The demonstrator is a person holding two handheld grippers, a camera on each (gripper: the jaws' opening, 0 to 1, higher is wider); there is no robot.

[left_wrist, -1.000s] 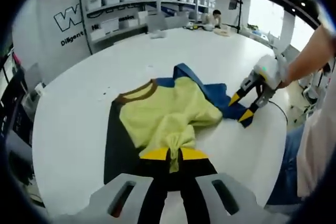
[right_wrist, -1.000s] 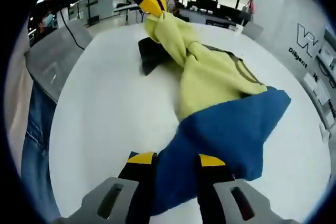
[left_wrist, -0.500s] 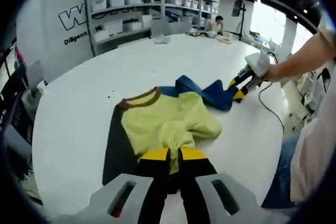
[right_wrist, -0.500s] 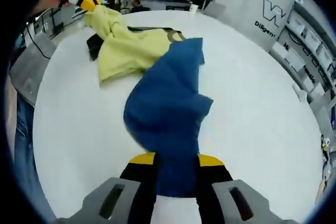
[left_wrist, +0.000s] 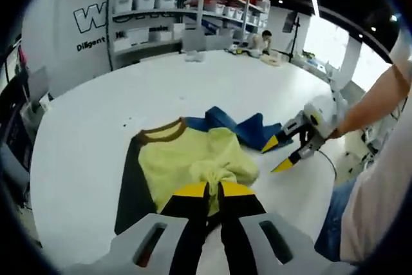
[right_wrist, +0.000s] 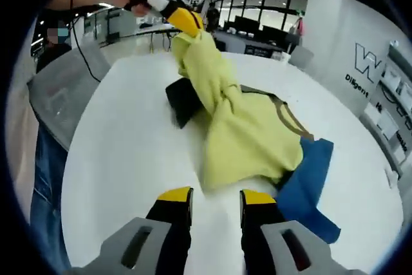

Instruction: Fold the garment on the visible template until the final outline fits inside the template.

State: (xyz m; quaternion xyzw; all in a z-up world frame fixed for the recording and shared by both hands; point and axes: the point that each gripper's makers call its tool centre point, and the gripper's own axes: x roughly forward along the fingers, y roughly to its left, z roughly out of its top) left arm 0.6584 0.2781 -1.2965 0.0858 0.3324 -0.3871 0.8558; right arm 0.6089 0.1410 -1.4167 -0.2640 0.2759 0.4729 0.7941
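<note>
A yellow garment (left_wrist: 183,159) with a brown collar lies on the white table (left_wrist: 96,114). Its blue sleeve (left_wrist: 238,127) is spread flat to the right, and a black part (left_wrist: 132,181) runs along its left side; sleeve or template, I cannot tell. My left gripper (left_wrist: 214,190) is shut on a bunched fold of yellow cloth and lifts it. From the other side, the left gripper (right_wrist: 185,20) holds the yellow garment (right_wrist: 244,127) up in a ridge. My right gripper (right_wrist: 215,198) is open over bare table just short of the cloth, and the right gripper (left_wrist: 277,156) hangs beside the blue sleeve (right_wrist: 309,178).
Shelves with white bins (left_wrist: 161,11) line the far wall, and a person sits at a distant table (left_wrist: 261,27). The person's jeans (right_wrist: 42,178) stand at the table's near edge, by a grey chair (right_wrist: 61,88). A cable (right_wrist: 80,24) hangs from the left gripper.
My right gripper has let go of the blue sleeve, which now lies flat on the table, and it has drawn back with its jaws apart. The left gripper keeps its hold on the yellow cloth.
</note>
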